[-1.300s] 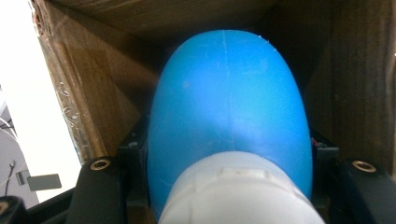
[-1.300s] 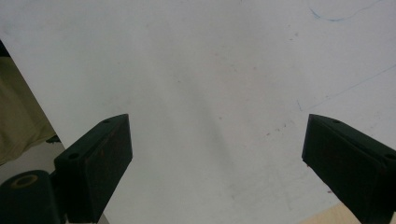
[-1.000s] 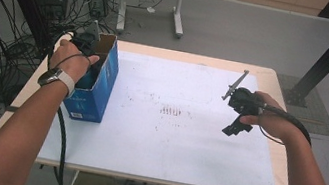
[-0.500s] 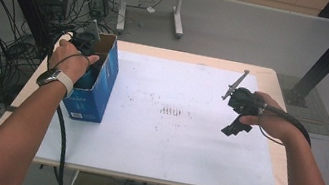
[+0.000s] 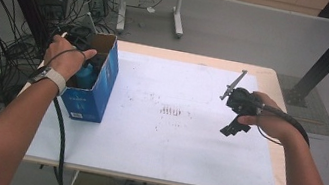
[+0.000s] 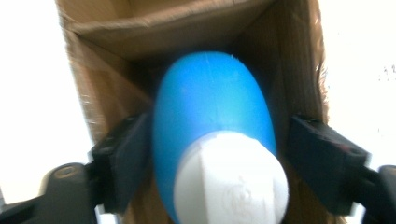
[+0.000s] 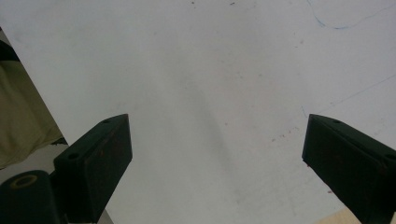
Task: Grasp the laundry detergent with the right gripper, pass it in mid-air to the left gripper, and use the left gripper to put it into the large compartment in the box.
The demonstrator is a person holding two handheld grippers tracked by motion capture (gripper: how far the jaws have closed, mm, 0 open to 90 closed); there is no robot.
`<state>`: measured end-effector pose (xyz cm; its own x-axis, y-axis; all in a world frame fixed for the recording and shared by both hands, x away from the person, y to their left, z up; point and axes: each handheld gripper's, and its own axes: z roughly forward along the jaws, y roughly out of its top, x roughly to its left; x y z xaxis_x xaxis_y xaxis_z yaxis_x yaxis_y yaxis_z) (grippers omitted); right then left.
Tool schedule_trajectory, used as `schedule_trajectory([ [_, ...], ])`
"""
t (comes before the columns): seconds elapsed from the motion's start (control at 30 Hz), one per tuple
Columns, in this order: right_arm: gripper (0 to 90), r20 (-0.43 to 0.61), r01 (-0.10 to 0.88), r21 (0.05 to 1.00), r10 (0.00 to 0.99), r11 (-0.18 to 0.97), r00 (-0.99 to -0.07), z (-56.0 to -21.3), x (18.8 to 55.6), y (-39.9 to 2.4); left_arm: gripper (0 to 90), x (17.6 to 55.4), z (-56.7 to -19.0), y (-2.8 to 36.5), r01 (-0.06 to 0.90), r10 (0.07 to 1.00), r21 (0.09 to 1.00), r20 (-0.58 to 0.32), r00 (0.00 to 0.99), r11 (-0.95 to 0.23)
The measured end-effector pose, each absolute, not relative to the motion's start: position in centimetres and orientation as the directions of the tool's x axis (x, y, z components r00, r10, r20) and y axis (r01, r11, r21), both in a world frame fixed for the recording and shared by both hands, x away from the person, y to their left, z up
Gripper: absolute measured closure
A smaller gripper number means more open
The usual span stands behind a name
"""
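While the left gripper point(image 6: 212, 158) reaches down into the open cardboard box point(image 6: 299, 60), a smooth blue bottle point(image 6: 210, 107) with a white cap stands between its jaws — they have just been opening, and the right pad point(image 6: 322, 158) stands clear of the rounded plastic. Rough brown walls crowd both pads closely. Well apart, the right gripper point(image 7: 217, 158) hangs with jaws wide and nothing between them, over the flat white table point(image 7: 210, 70), its edge just behind.
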<state>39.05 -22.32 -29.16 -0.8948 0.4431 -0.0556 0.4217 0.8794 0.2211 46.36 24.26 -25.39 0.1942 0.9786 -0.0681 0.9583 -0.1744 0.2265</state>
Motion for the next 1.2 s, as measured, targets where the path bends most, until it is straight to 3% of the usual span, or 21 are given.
schedule_trajectory([
  [0.67,8.3,-0.079,0.418,0.208,0.442,0.884,-0.894,-27.8,38.5,-21.8,15.5,45.0,-20.8,23.9,0.92,0.949,0.273,-0.065,0.309,-0.281],
  [1.2,8.4,-0.094,0.43,0.202,0.455,0.88,-0.886,-26.8,38.0,-22.0,11.2,43.9,-16.0,21.4,0.833,0.869,0.307,-0.036,0.494,-0.461],
])
